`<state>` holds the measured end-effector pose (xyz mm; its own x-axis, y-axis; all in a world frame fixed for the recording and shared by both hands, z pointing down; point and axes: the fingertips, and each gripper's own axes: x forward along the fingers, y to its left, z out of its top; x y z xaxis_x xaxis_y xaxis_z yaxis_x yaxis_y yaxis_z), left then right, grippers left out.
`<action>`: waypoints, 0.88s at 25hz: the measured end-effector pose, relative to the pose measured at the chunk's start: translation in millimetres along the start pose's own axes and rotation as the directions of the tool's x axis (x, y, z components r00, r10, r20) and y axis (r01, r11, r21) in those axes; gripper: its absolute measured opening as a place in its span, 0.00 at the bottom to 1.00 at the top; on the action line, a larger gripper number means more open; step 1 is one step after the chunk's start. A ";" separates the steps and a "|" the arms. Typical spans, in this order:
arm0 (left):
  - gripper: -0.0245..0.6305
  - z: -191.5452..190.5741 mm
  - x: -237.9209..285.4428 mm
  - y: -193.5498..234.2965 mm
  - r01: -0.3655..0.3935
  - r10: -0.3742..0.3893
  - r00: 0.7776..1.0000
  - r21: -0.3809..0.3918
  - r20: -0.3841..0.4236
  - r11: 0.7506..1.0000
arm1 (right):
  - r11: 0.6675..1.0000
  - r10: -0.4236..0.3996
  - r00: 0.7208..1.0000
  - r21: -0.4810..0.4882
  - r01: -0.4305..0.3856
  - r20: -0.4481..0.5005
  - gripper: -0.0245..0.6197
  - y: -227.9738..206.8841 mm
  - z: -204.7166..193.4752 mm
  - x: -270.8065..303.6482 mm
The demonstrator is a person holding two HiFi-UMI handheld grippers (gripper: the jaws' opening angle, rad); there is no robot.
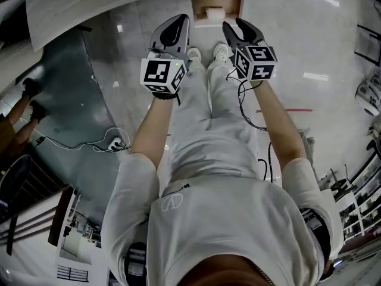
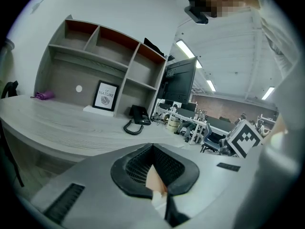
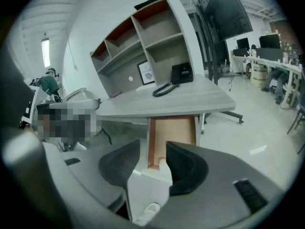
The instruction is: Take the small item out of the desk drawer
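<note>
The desk drawer (image 1: 196, 8) stands pulled out at the top of the head view, with a wooden inside and a white front. A small white item (image 1: 213, 12) lies in it. In the right gripper view the drawer (image 3: 178, 132) shows between the jaws, with the small item (image 3: 162, 162) pale at its near left corner. My right gripper (image 3: 152, 147) is open and empty, above and in front of the drawer (image 1: 233, 24). My left gripper (image 2: 152, 147) has its pads meeting at the tips, with nothing held, and hangs left of the drawer (image 1: 180, 19).
The grey desk (image 3: 190, 99) carries a shelf unit (image 2: 100, 56), a black telephone (image 2: 138, 116) and a framed picture (image 2: 106, 97). A monitor (image 2: 180, 82) stands to its right. A power strip (image 1: 116, 142) with cables lies on the floor at left. The person's shoes (image 1: 220, 52) stand below the drawer.
</note>
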<state>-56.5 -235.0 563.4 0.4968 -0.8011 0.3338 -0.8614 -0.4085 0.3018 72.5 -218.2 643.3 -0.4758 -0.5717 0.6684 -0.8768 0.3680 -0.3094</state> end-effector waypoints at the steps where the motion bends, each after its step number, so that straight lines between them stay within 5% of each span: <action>1: 0.04 -2.6 1.9 1.7 -0.002 0.002 1.000 -0.005 -0.001 1.000 | 1.000 0.008 1.000 0.010 -0.008 -0.019 0.31 -1.3 -5.4 5.9; 2: 0.04 -5.9 3.2 5.7 -0.005 0.005 1.000 -0.011 -0.001 1.000 | 1.000 0.014 0.999 0.017 -0.013 -0.038 0.41 -1.4 -11.0 13.3; 6: 0.04 -24.5 12.2 22.8 -0.013 0.013 1.000 -0.037 -0.001 0.999 | 0.999 0.013 0.996 0.032 -0.011 -0.093 0.44 -6.8 -33.7 47.6; 7: 0.04 -28.2 15.9 22.9 -0.015 0.014 1.000 -0.042 -0.002 0.999 | 0.999 0.019 0.994 0.043 -0.014 -0.107 0.57 -10.3 -38.5 53.8; 22: 0.04 -82.5 40.3 40.6 -0.007 0.003 0.999 -0.094 -0.044 0.996 | 0.996 -0.036 0.975 0.074 0.053 -0.219 0.57 -36.5 -88.1 109.1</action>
<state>-62.7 -247.8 662.8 0.4982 -0.7824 0.3736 -0.8514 -0.3598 0.3817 58.6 -229.4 787.1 -0.4174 -0.4104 0.8108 -0.9036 0.2818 -0.3226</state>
